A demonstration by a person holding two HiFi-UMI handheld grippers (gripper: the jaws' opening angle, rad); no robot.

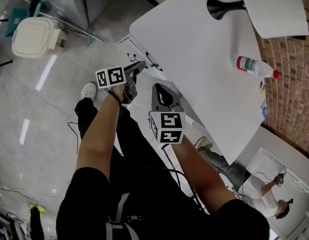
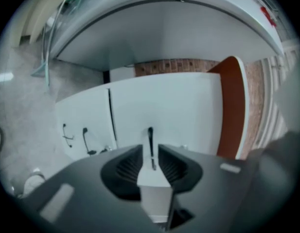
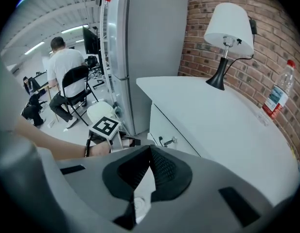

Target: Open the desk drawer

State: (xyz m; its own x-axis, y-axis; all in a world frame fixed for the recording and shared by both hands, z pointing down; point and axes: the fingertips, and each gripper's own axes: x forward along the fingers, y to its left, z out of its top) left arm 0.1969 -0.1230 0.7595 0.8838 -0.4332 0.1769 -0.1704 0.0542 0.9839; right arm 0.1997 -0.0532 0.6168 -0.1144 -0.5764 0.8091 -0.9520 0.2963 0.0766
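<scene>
Our left gripper (image 2: pixel 150 149) is at the desk's (image 1: pixel 194 54) front, jaws slightly apart around the drawer's (image 2: pixel 184 115) handle (image 2: pixel 150 135); our right gripper (image 3: pixel 149 148), jaws closed on nothing, hovers beside the desk's edge

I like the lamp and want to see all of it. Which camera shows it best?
The right gripper view: the lamp stands whole there, white shade, black stem and base. The head view looks down on its shade and black base. The left gripper view doesn't show it.
</scene>
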